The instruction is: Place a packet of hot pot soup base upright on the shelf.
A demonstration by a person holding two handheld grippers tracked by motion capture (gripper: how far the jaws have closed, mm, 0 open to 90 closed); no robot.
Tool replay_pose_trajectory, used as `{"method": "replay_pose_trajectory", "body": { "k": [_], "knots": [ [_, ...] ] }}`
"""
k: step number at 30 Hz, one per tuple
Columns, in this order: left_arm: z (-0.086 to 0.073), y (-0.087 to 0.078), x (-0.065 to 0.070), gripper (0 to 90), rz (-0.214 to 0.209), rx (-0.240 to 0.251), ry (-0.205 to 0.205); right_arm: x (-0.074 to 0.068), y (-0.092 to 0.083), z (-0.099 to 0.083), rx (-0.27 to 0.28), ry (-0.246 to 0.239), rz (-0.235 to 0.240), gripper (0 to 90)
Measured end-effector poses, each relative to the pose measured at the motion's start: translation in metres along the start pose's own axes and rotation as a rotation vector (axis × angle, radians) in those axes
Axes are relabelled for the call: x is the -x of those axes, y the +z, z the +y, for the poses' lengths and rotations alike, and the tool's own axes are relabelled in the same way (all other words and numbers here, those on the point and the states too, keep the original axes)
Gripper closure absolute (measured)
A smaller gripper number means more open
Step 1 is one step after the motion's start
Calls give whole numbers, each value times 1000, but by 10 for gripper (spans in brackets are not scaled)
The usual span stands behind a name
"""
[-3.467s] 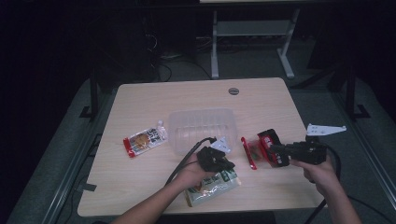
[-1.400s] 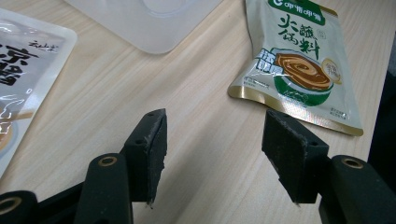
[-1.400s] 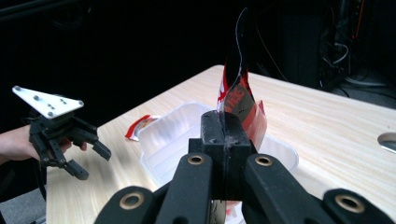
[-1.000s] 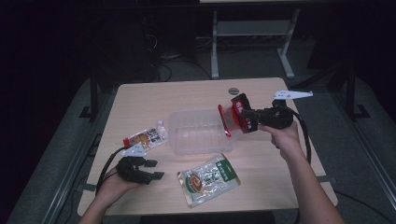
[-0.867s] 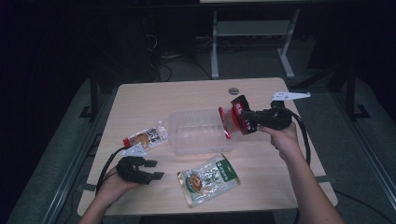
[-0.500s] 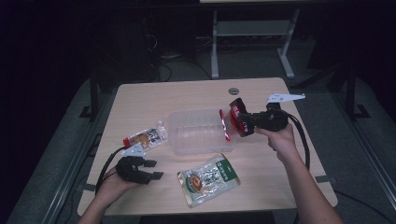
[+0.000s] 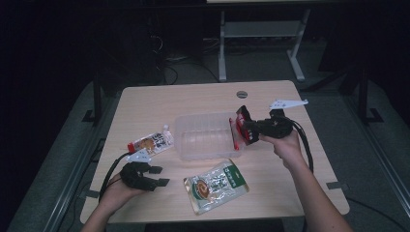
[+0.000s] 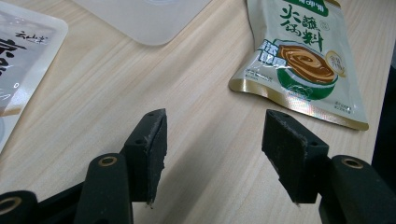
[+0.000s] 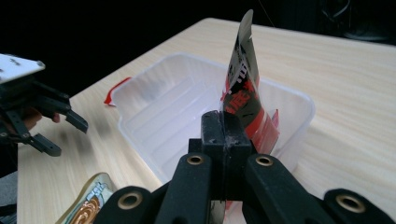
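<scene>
A clear plastic tub (image 7: 187,145) (image 9: 144,102) stands in the middle of the table. My right gripper (image 7: 245,130) (image 9: 225,122) is shut on a red and black packet (image 7: 238,126) (image 9: 242,79), holding it on edge over the tub's right end. My left gripper (image 7: 157,176) (image 8: 212,149) rests open on the wood at the front left, nothing between its jaws. A green sauce pouch (image 7: 215,185) (image 8: 301,56) lies flat to its right, in front of the tub. A red and white packet (image 7: 151,142) (image 8: 18,56) lies left of the tub.
The wooden table (image 7: 193,99) has a round grommet (image 7: 241,94) near its far edge. Dark floor and a white metal frame (image 7: 261,34) lie beyond the table. Bare wood stretches behind the tub and at the front right.
My right gripper has carried the red and black packet from the front right up and leftward over the tub's right end. My left gripper let go of the green pouch and moved left.
</scene>
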State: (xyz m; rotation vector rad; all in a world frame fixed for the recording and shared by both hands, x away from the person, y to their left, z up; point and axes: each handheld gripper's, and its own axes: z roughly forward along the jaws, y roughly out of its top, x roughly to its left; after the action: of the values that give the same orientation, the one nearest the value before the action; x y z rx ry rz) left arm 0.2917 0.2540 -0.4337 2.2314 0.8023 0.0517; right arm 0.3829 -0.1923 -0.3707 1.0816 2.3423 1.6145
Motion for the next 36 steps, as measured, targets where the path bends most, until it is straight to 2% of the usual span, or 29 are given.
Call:
{"method": "replay_pose_trajectory", "body": {
  "k": [4,12,19,26,28,31,34,36],
  "knots": [
    [0,1,0,402,-3,-4,1,3,6,-4,-18,21,-10,895],
    [0,2,1,402,-9,-11,4,4,17,-7,-43,11,-25,888],
    [0,3,1,402,-11,-13,3,6,17,-8,-44,20,-35,823],
    [0,3,2,402,-11,-12,2,6,18,-9,-58,37,-65,646],
    [-1,2,2,402,-11,-12,3,6,18,-9,-57,27,-70,562],
    [-1,2,1,401,-11,-11,4,4,17,-7,-69,29,-100,388],
    [-1,2,2,402,-15,-12,1,3,15,-7,-86,10,-114,289],
    [-1,2,3,402,-17,-13,2,2,13,-8,-91,2,-120,261]
  ]
}}
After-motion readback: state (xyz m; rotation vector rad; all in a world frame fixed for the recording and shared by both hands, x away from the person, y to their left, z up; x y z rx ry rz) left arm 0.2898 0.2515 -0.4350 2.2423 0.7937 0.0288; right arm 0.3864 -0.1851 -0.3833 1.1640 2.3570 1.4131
